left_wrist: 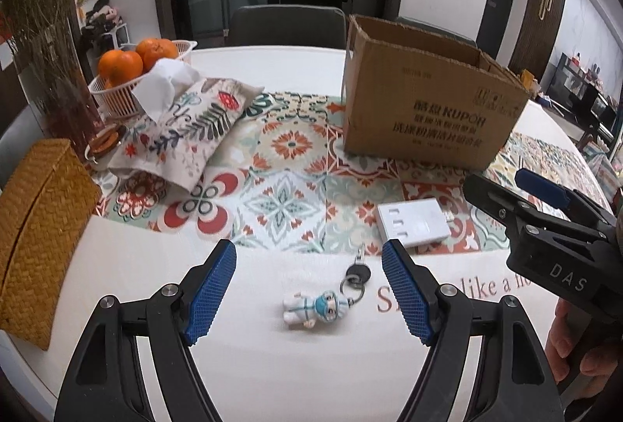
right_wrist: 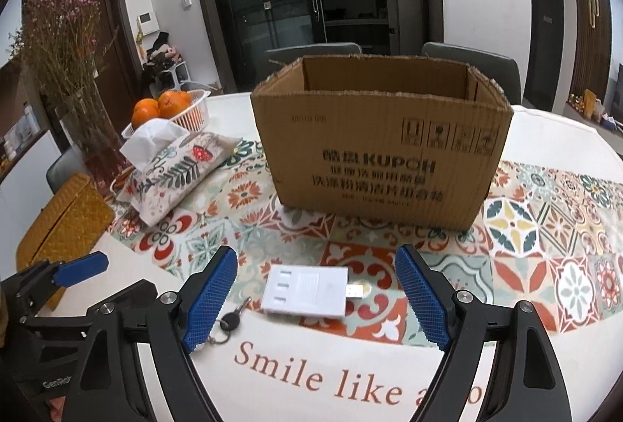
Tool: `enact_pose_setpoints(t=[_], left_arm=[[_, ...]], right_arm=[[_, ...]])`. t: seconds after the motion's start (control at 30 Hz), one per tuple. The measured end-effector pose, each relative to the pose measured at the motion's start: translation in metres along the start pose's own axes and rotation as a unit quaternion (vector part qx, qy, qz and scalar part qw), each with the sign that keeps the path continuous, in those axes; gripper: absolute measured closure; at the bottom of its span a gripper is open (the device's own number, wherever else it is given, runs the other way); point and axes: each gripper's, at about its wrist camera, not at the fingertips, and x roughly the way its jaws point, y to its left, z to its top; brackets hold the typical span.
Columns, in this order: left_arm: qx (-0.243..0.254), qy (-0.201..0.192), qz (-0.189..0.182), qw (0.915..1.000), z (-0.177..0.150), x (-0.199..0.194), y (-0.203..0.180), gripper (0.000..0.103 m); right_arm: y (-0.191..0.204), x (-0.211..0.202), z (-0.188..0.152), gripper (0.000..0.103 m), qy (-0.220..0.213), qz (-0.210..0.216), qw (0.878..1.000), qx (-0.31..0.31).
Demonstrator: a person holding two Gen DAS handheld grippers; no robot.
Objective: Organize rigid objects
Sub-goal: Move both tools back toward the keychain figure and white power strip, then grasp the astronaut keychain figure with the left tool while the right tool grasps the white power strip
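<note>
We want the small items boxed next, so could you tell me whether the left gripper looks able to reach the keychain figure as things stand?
Probably yes: the left gripper is open, and the keychain figure lies flat on the table between its fingers, nothing covering it.

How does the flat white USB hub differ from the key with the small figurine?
The flat white USB hub is one rigid rectangular slab; the key with the small figurine is several linked pieces. The hub lies on the patterned runner, the keychain on plain white cloth. Both lie flat, ungripped, before the cardboard box.
</note>
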Motion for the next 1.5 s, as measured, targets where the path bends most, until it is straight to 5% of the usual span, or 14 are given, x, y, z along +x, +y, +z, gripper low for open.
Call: enact_pose_setpoints(t=[0.67,1.5], left_arm=[[0.016,0.043,-0.038,0.9982,-0.036,0.026,-0.001,0.026],[-0.011,0.070,-0.061,0.9956,-0.042,0.060,0.013,0.026]], right_arm=[[0.004,0.028,-0.033,0.012,0.038,0.013,0.999,-0.012],[0.009,0.087,-0.042,0.012,0.108,0.004,0.994,-0.017]])
